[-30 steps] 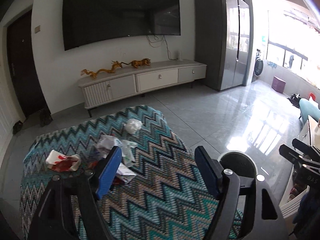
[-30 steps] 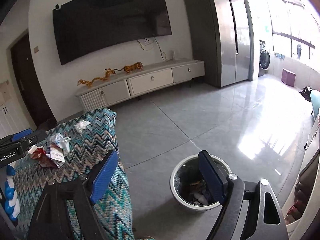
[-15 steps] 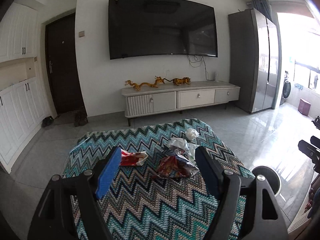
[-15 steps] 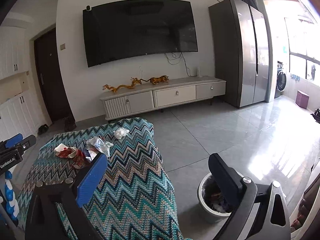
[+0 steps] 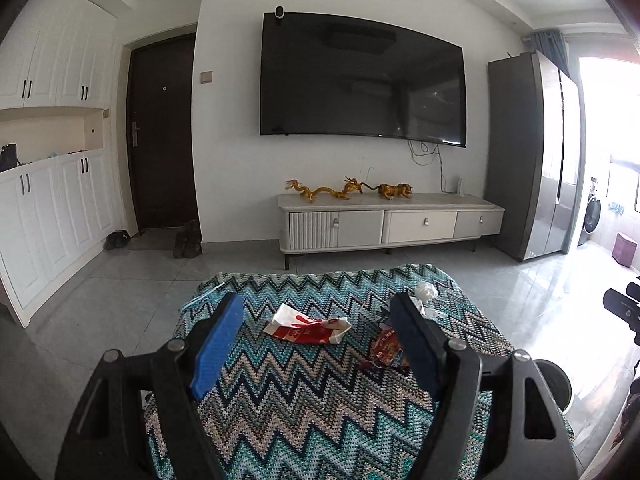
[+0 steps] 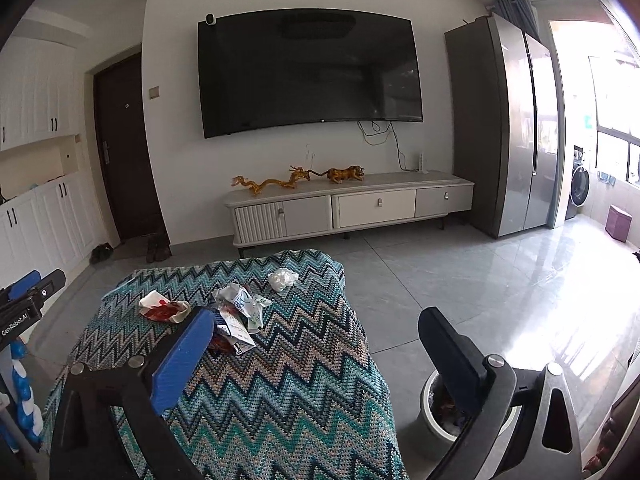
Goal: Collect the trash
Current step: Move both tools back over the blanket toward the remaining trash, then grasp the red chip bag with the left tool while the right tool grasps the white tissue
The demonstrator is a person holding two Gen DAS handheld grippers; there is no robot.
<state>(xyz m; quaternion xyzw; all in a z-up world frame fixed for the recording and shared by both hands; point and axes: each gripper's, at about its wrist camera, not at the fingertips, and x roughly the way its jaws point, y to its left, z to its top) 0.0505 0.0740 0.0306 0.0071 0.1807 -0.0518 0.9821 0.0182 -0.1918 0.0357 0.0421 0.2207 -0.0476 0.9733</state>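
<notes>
Trash lies on a table under a zigzag cloth [image 5: 304,392] [image 6: 288,380]: a red-and-white wrapper [image 5: 306,326] [image 6: 162,307], a red snack packet [image 5: 386,354], crumpled printed paper [image 6: 240,306] and a white tissue ball [image 5: 425,290] [image 6: 282,279]. My left gripper [image 5: 318,342] is open and empty, above the cloth's near side, with the red-and-white wrapper between its fingers in view. My right gripper [image 6: 320,348] is open and empty, over the table's right edge. A round bin [image 6: 440,420] with trash stands on the floor right of the table, partly hidden by the right finger.
A TV console [image 5: 390,222] with gold figurines stands against the far wall under a large TV [image 5: 362,80]. A tall grey fridge [image 5: 536,160] is at the right. White cabinets [image 5: 48,208] and a dark door [image 5: 162,136] are at the left. Shoes [image 5: 116,239] lie by the door.
Both grippers have swung left and levelled up. The left now faces the red-and-white wrapper instead of the crumpled pile. Both stayed open.
</notes>
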